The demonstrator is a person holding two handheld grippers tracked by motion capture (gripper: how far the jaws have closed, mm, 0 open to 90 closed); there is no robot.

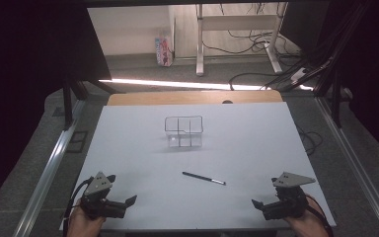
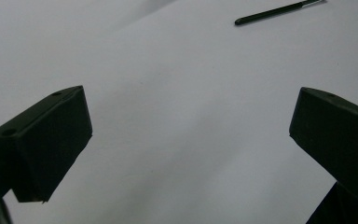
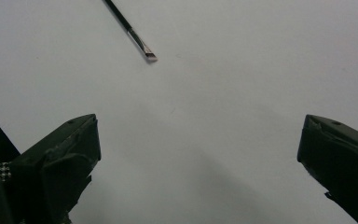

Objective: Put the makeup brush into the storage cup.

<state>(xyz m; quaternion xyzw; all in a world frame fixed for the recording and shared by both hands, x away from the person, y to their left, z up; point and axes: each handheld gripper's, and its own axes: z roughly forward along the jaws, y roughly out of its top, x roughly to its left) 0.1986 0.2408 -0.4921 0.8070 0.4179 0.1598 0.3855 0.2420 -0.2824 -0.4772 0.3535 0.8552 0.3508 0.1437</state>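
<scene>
Both grippers, left (image 1: 128, 201) and right (image 1: 256, 204), are held released and empty at the near edge of the white table (image 1: 128, 148).
A clear divided organizer (image 1: 183, 131) stands beyond the thin makeup brush (image 1: 203, 178), lying flat midway between them; such a slim handle (flush with the surface) could be rolled or skidded away if pinched off-centre.

Bare white table (image 1: 128, 148) is lying between my left gripper (image 1: 123, 203) and right gripper (image 1: 259, 206), both gaping, nothing between the jaws. Only the brush (image 1: 204, 178) is sitting mid-table, and the clear divided organizer (image 1: 183, 131) is blocking farther back.
</scene>
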